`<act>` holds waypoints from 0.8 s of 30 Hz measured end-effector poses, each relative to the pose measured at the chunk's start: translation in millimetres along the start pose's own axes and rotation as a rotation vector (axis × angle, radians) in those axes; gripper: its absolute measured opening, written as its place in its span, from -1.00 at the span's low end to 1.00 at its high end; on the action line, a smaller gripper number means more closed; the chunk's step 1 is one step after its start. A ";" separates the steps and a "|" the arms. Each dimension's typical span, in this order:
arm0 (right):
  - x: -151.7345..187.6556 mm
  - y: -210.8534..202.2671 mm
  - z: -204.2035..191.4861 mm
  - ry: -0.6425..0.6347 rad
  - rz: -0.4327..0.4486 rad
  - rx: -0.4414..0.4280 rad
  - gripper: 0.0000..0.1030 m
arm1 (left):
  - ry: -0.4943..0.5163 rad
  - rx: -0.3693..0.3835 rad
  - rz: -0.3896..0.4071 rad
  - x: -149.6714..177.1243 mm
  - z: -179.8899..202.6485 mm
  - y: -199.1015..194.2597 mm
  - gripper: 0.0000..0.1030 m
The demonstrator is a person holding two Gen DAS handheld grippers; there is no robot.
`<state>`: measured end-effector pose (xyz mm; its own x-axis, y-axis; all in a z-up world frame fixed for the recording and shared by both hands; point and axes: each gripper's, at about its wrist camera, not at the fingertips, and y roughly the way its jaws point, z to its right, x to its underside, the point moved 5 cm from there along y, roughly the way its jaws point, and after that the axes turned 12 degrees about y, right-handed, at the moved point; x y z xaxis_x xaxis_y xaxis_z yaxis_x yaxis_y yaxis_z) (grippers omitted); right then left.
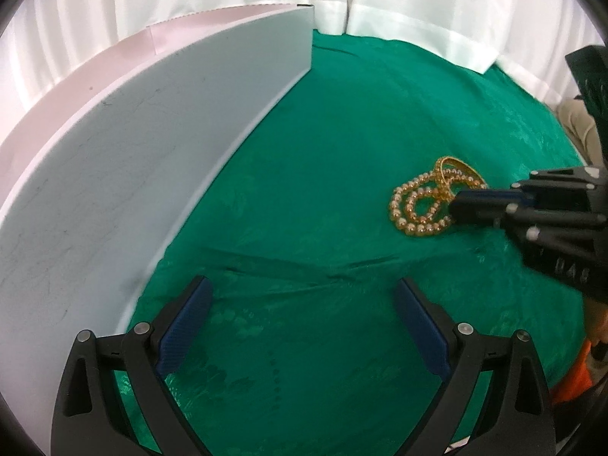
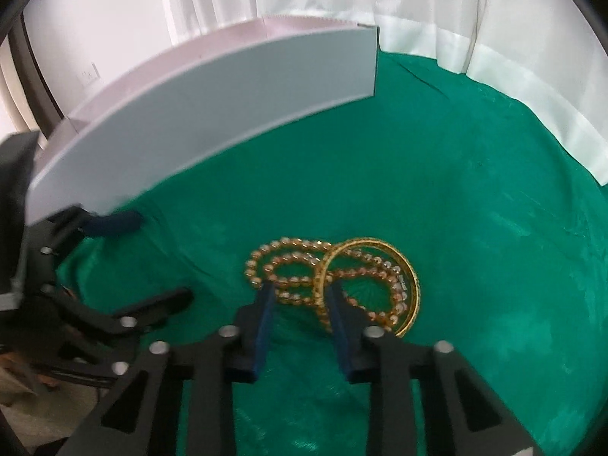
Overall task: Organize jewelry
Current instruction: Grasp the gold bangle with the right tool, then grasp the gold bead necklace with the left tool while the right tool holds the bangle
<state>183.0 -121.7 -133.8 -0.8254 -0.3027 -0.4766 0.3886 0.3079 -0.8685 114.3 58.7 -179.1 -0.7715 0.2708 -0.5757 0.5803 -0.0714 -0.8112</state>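
Observation:
A pile of gold jewelry lies on the green cloth: beaded bracelets [image 2: 288,266] and a gold bangle [image 2: 406,281] leaning on them. It also shows in the left wrist view [image 1: 418,205]. My right gripper [image 2: 300,288] is open, its blue-padded fingers straddling the near edge of the pile and part of the bangle, not closed on anything. In the left wrist view it [image 1: 456,205] reaches the pile from the right. My left gripper [image 1: 302,288] is wide open and empty, over bare cloth beside the white box [image 1: 152,144].
The white box [image 2: 228,106] with a pink inner side stands at the left on the green cloth [image 2: 494,228]. White curtains hang behind. A person's clothing shows at the right edge of the left wrist view [image 1: 577,125].

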 end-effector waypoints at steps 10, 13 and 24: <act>-4.2 -81.8 56.3 0.148 0.164 0.013 -0.88 | 0.133 0.123 0.031 -47.1 23.6 0.2 0.88; 2.1 -89.5 79.4 0.138 0.161 0.126 -0.88 | 0.241 0.173 0.035 -67.7 44.4 12.8 0.88; 21.7 -68.7 97.8 0.204 0.114 0.212 -0.87 | 0.393 0.256 -0.037 -92.1 74.9 62.8 0.58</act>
<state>178.4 -237.6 -97.8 -0.8283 -0.0827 -0.5541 0.5427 0.1276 -0.8302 202.3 -42.7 -184.7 -0.6049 0.6170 -0.5034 0.4332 -0.2755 -0.8582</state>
